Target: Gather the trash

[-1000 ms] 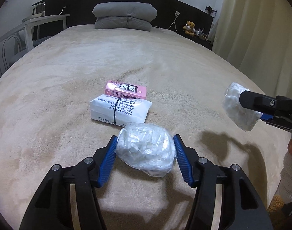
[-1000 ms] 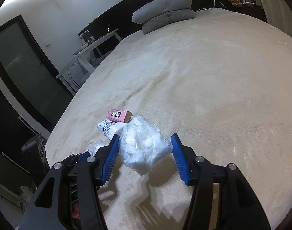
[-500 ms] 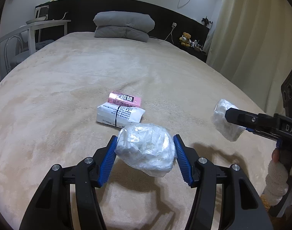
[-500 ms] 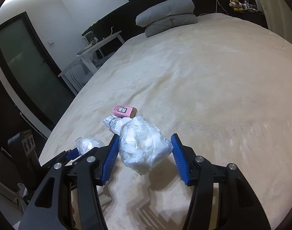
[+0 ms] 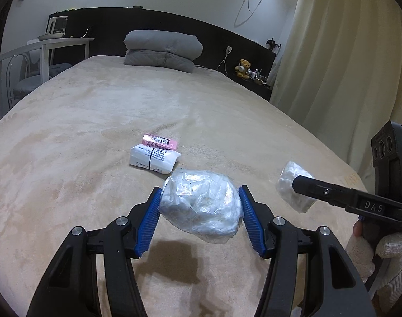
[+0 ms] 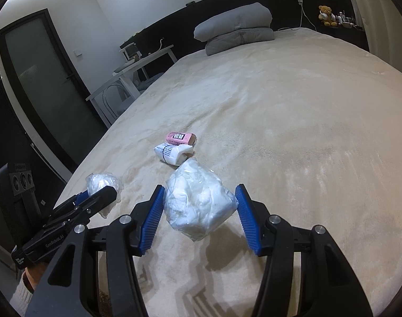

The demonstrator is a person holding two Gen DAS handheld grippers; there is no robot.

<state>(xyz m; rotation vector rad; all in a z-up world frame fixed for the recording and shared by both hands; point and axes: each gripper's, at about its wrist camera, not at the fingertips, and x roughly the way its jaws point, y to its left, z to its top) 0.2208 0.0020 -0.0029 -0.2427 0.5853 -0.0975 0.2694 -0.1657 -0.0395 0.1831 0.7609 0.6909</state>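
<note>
The trash is two crumpled plastic bags, one (image 5: 201, 206) squeezed between the left gripper (image 5: 200, 220) fingers and one (image 6: 199, 203) between the right gripper (image 6: 200, 218) fingers, both held up off the bed (image 5: 82, 137) so they can be carried away, while a pink box (image 5: 160, 142) and a white pack (image 5: 154, 158) lie there, not yet picked up.

Both wrist cameras look down along their own jaws from close behind, sharing the bed (image 5: 95, 121) and gray pillows (image 6: 235, 29) beyond.

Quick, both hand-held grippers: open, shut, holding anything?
Left hand-held gripper: shut on a crumpled plastic bag.
Right hand-held gripper: shut on another plastic bag.
</note>
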